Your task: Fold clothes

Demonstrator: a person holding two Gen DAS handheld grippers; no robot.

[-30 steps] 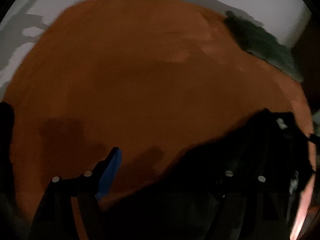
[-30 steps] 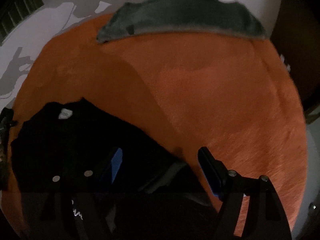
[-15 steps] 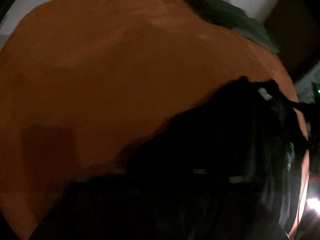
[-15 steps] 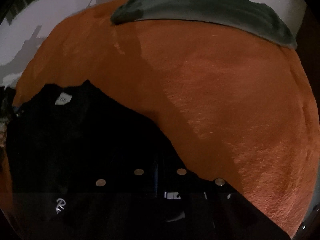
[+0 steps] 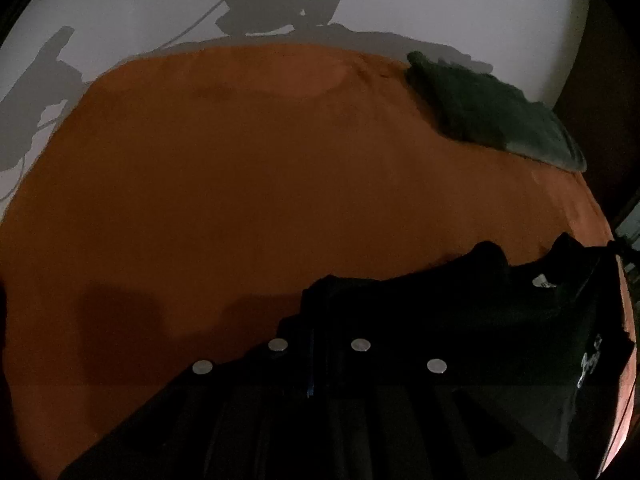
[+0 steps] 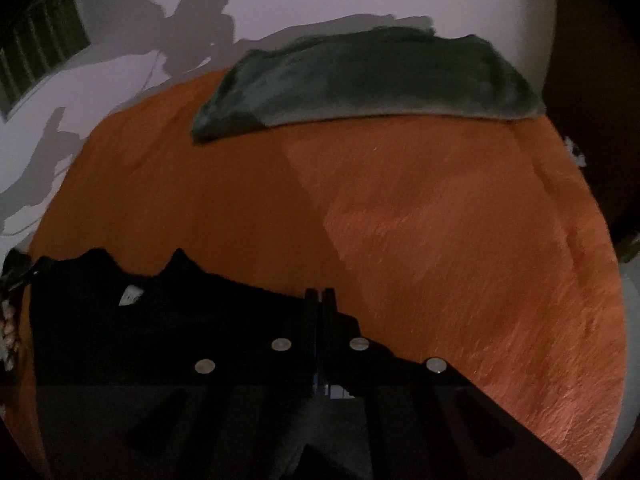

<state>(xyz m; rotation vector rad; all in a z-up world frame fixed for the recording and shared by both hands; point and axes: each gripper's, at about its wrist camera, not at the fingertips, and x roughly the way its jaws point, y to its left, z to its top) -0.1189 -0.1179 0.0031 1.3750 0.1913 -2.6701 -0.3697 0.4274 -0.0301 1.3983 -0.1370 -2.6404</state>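
A black garment [image 5: 460,320] with a white neck label lies on an orange blanket [image 5: 240,184]. In the left wrist view it fills the lower right. My left gripper [image 5: 316,300] is shut on the garment's left edge. In the right wrist view the garment [image 6: 160,320] lies at the lower left, its collar towards the far side. My right gripper [image 6: 319,300] is shut on the garment's right edge, fingers pressed together. Both grippers are dark and hard to tell from the black cloth.
A folded dark green-grey cloth [image 6: 372,76] lies at the far edge of the blanket [image 6: 440,220]; it also shows in the left wrist view [image 5: 492,112]. A white wall [image 5: 440,0] with shadows stands behind. Dark furniture is at the right edge.
Both grippers were open a second ago. They have closed on the black garment's two sides, and the garment now lies stretched between them on the blanket.
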